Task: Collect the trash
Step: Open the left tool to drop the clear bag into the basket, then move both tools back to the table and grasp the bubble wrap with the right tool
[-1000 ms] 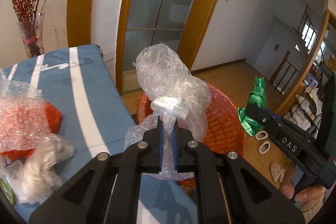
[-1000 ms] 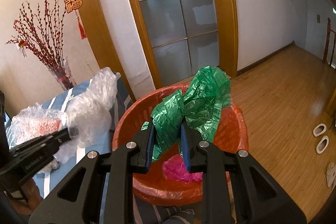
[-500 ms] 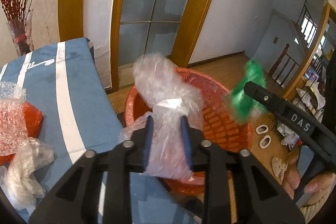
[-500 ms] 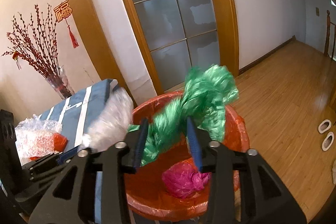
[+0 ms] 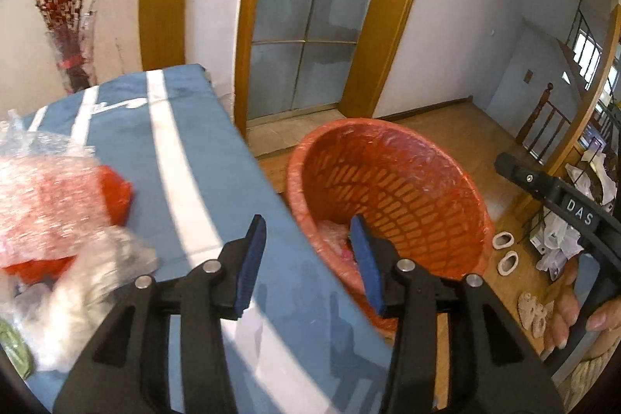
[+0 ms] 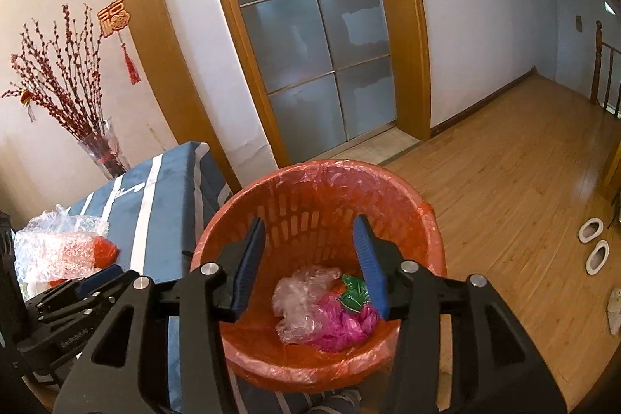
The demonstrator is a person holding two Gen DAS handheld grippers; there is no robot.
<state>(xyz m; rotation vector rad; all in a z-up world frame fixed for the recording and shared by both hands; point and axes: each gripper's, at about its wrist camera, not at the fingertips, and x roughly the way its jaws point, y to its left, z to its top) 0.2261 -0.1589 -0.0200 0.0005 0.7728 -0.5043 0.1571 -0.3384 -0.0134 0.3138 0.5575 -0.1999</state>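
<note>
- left gripper [image 5: 308,237]: fingers [image 5: 252,255] spread wide, released, nothing between the blue pads; tips point forward over the desk edge toward the basket.
- right gripper [image 6: 309,239]: fingers [image 6: 368,258] also spread wide, released, hanging above the basket mouth, pointing down into it.
- orange basket [image 6: 419,204]: round, slotted wall, thin plastic liner over the rim; stands on the wood floor [image 6: 504,181] just beside the desk, mouth up and tilted toward the cameras.
- inside the basket bottom, 3 crumpled items touching: clear plastic wad [image 6: 302,301] on the left, pink bag [image 6: 341,324] under and right of it, green bag [image 6: 355,291] at the right, partly hidden by the right finger. All lumps, no clear long axis.
- left view shows only a sliver of that pile [image 5: 333,239] between the fingers.
- desk [image 5: 186,150]: blue cloth with white stripes running away from the camera.
- still on the desk, left side: bubble wrap [image 5: 42,193] over something red [image 5: 116,189], clear plastic scrap [image 5: 89,282] in front of it, blurred.
- vase with red branches [image 6: 101,150] at the desk's far end by the wall.
- slippers [image 6: 594,243] on the floor, well apart from the basket.
</note>
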